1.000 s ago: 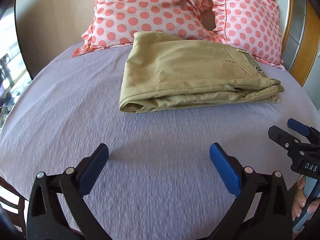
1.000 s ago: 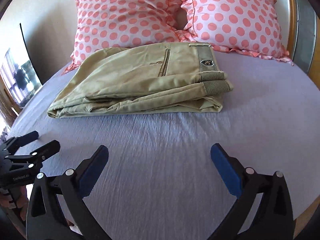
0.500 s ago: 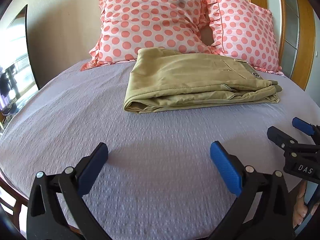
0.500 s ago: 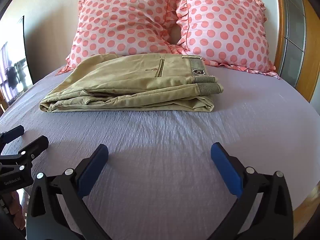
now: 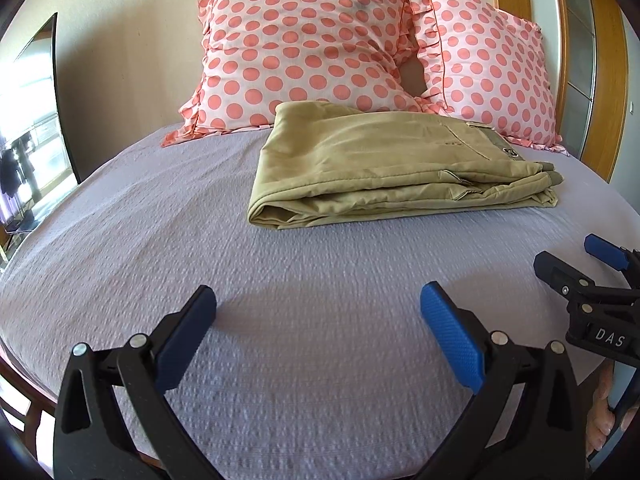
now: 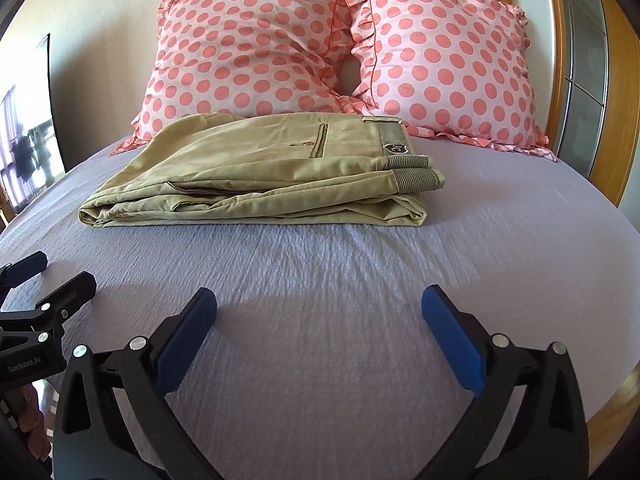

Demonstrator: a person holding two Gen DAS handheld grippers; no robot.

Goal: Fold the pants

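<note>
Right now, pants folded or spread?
Folded. The khaki pants lie in a compact layered stack on the bed, waistband on top, with neither gripper touching them.

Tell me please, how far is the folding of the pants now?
Done: the khaki pants lie folded in a compact stack on the bed, before the polka-dot pillows. In hand: nothing; the left gripper and right gripper are open, apart from the pants. Left: apparently nothing.

Matt khaki cloth pants (image 5: 384,164) on puckered, textured lilac cloth bedspread (image 5: 280,280)
</note>
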